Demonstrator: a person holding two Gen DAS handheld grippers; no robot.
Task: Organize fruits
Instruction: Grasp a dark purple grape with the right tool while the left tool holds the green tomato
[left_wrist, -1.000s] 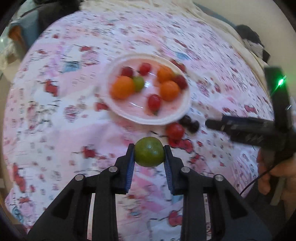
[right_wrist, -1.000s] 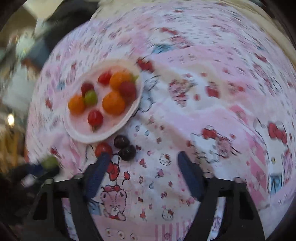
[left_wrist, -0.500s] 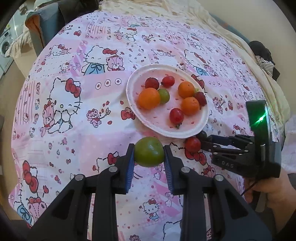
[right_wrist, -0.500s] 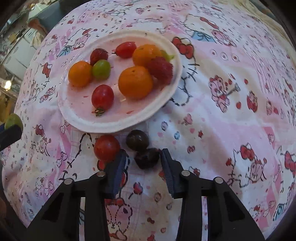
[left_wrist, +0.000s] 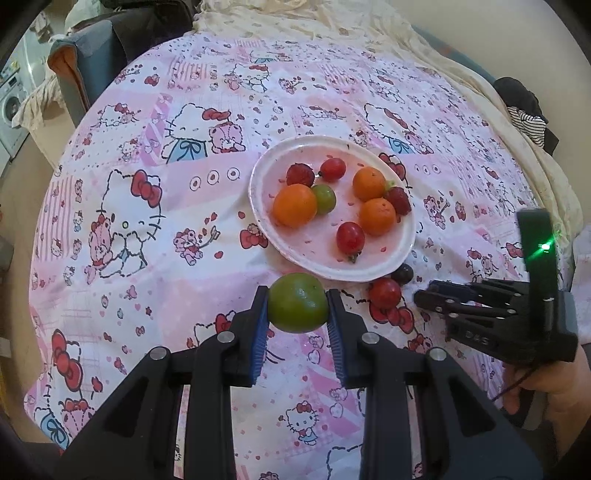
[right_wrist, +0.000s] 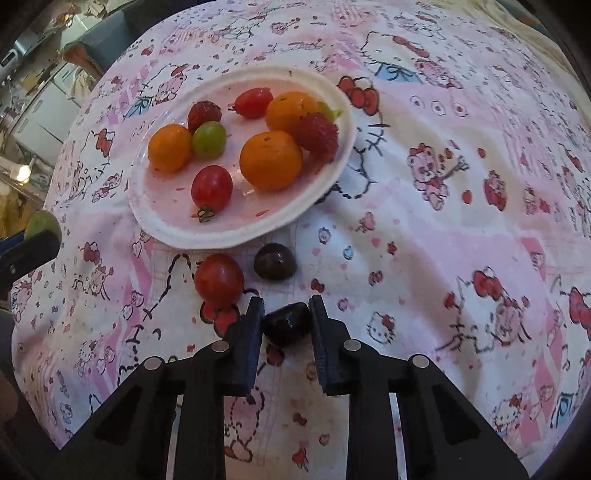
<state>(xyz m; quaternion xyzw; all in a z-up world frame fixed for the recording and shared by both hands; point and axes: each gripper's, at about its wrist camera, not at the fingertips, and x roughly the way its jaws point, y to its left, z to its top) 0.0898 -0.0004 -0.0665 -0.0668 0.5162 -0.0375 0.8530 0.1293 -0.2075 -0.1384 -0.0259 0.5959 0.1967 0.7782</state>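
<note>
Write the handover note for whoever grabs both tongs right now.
Left tongs: shut on the large round green fruit, held just short of the white paper plate.
Right tongs: closed around a small dark glossy fruit on the pink cartoon-print cloth; lift not confirmed.
Done: three oranges, small green fruit and several red fruits sit on the plate.
Left: plate both held fruits, then the red cherry tomato and second dark fruit beside the plate.

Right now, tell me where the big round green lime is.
The big round green lime is clamped between the left gripper fingers, just short of the white paper plate, with a loose red cherry tomato to its right.
</note>
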